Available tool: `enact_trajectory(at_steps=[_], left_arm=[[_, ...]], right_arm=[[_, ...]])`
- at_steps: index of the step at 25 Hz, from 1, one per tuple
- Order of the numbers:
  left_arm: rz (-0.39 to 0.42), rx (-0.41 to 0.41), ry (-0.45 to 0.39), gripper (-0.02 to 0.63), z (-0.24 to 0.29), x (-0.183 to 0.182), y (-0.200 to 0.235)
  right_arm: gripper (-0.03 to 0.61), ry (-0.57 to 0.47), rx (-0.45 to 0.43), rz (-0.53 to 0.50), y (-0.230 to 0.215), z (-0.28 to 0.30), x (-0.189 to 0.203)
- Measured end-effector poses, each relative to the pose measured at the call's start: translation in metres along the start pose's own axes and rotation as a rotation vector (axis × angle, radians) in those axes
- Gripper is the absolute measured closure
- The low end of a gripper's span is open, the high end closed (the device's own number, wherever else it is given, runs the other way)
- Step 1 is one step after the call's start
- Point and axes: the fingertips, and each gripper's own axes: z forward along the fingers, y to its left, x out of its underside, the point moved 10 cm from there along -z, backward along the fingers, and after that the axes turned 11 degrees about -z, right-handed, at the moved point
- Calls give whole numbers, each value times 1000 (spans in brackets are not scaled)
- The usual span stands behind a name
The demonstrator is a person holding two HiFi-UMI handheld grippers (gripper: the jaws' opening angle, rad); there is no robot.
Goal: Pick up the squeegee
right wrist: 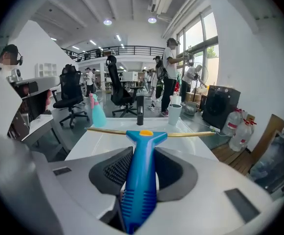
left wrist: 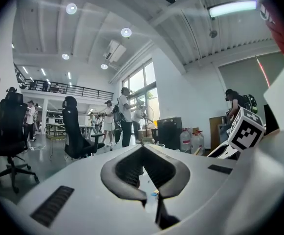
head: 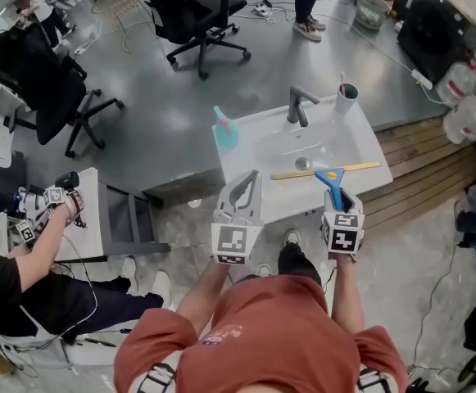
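Note:
The squeegee (head: 329, 175) has a blue handle and a long yellow blade; it hangs over the front of the white sink (head: 262, 142). My right gripper (head: 338, 196) is shut on its handle. In the right gripper view the blue handle (right wrist: 141, 180) runs up between the two dark pads, and the blade lies crosswise beyond the right gripper (right wrist: 142, 153). My left gripper (head: 251, 178) is held up beside it on the left, with its fingertips together and nothing between them. In the left gripper view the left gripper (left wrist: 142, 148) points level out into the room.
On the sink stand a dark faucet (head: 299, 105), a white cup (head: 346, 97) and a teal spray bottle (head: 225, 129). Black office chairs (head: 197, 15) stand behind. A seated person (head: 24, 268) works at a desk on the left. Water jugs (head: 463, 97) sit by wooden decking at the right.

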Motion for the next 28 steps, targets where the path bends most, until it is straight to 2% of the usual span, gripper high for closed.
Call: enact_trajectory(at_steps=[14, 24, 28], left_arm=[[18, 5, -147, 597, -4, -49, -12], [27, 12, -277, 597, -5, -91, -21], [74, 4, -304, 596, -4, -103, -19]], right_arm=[[434, -253, 140, 14, -32, -65, -56], [434, -510, 231, 13, -48, -112, -107], [434, -644, 253, -30, -49, -128, -119]])
